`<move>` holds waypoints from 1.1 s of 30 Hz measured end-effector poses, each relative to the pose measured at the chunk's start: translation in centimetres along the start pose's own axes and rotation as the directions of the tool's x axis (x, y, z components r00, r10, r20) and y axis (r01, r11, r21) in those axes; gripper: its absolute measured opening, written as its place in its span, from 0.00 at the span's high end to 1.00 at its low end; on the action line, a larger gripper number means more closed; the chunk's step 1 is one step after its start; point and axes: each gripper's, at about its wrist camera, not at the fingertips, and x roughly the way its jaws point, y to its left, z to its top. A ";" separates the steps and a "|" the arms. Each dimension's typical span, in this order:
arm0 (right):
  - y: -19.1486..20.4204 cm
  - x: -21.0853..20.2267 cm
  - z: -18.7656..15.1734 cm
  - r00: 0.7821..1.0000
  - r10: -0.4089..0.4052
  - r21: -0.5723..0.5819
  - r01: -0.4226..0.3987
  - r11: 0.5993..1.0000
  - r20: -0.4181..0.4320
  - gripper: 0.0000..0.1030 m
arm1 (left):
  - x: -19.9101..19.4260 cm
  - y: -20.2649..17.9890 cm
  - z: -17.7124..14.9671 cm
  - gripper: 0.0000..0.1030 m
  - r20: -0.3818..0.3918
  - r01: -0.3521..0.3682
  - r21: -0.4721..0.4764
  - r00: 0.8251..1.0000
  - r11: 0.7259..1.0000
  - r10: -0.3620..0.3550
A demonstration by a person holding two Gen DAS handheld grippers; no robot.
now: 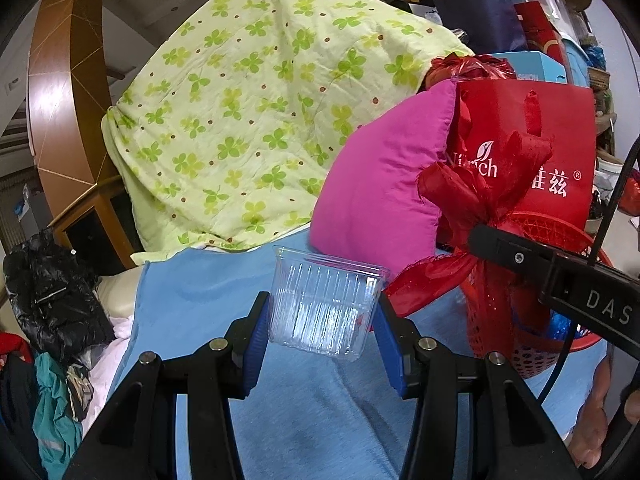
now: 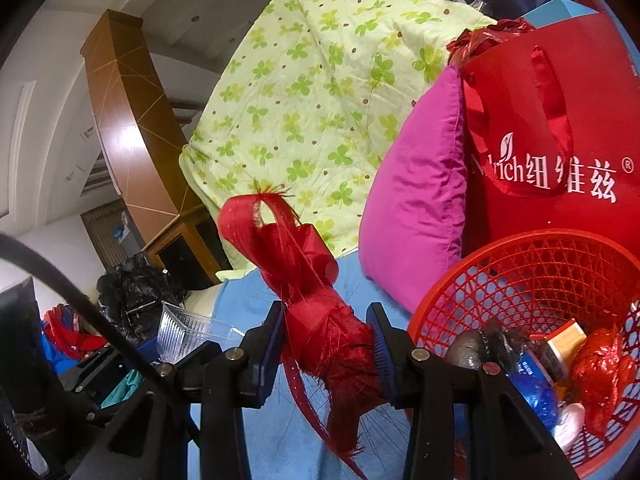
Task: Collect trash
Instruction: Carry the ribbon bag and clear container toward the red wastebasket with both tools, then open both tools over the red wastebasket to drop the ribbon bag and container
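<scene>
1. Left claw (image 1: 323, 330), lower centre, pinches a clear ribbed plastic tub (image 1: 326, 304).
2. Right claw (image 2: 328, 346), lower centre, pinches a crumpled red ribbon bundle (image 2: 316, 300).
3. Red plastic mesh basket (image 2: 520, 272), lower right, holds trash.

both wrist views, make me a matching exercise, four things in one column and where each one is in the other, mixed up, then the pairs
Things:
1. clear plastic tub
2. red ribbon bundle
3. blue wrapper
4. pink cushion

Places:
A. inside the red basket
B. between the pads of the left gripper
C. leaning against the red bag
D. between the pads of the right gripper

Pairs: 1-B, 2-D, 3-A, 4-C
</scene>
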 end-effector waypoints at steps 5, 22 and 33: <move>-0.6 -0.9 0.4 0.999 0.002 0.011 -0.002 1.000 0.033 0.57 | -0.1 -0.7 0.7 0.50 0.012 0.010 0.009 1.000 1.000 -0.011; -3.8 -5.0 1.7 0.984 -0.025 0.069 0.013 0.998 0.175 0.57 | -0.8 -4.6 3.0 0.50 0.061 0.078 0.051 0.995 0.996 -0.081; -6.9 -7.3 2.2 0.972 -0.079 0.124 0.052 0.991 0.220 0.57 | -1.0 -8.3 4.4 0.49 0.079 0.150 0.074 0.985 0.986 -0.156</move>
